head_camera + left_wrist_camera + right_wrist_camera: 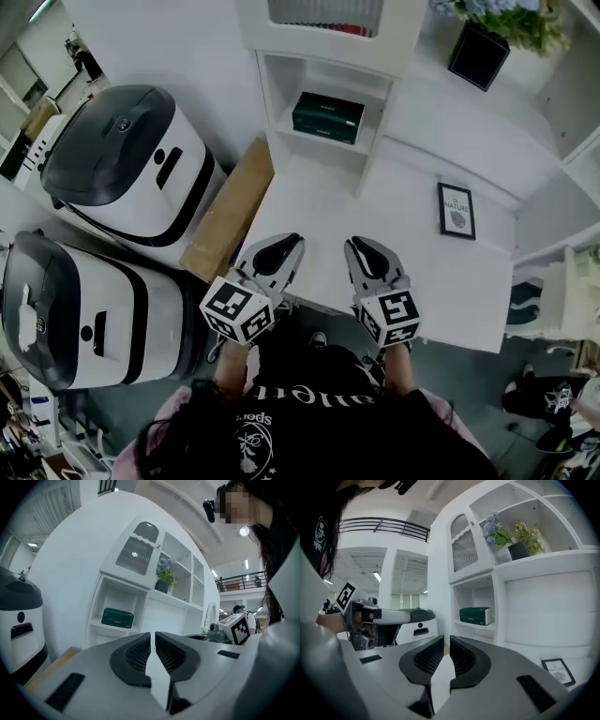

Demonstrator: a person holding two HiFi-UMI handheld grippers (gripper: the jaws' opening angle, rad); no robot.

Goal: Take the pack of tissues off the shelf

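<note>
I've got both grippers side by side over the near edge of the white counter [412, 253], level w/ each other and a small gap apart. Left gripper [286, 248] points fwd and angles slightly inward; its marker cube [236, 311] sits back toward the body. Right gripper [361, 248] points fwd too, its cube [391, 317] at the rear. Forearms run straight down from the cubes to the torso, elbows tucked.

Left gripper view: left gripper [153, 637] has its jaws pressed together, only a thin slit, nothing btwn them. Right gripper view: right gripper [446, 640] is the same, jaws together and empty.

Pack of tissues [327, 116], dark green, lies flat on the shelf [309, 142] in the lower open cubby of the white cabinet. It's ahead of both tools and well apart from them, nearer the left gripper's line. It also shows from the left [117, 618] and from the right [476, 615].

Small framed print [457, 210] lies on the counter, right of the right gripper. Black plant pot [479, 54] sits on the upper ledge. Two white machines [131, 169] stand left of the counter.
</note>
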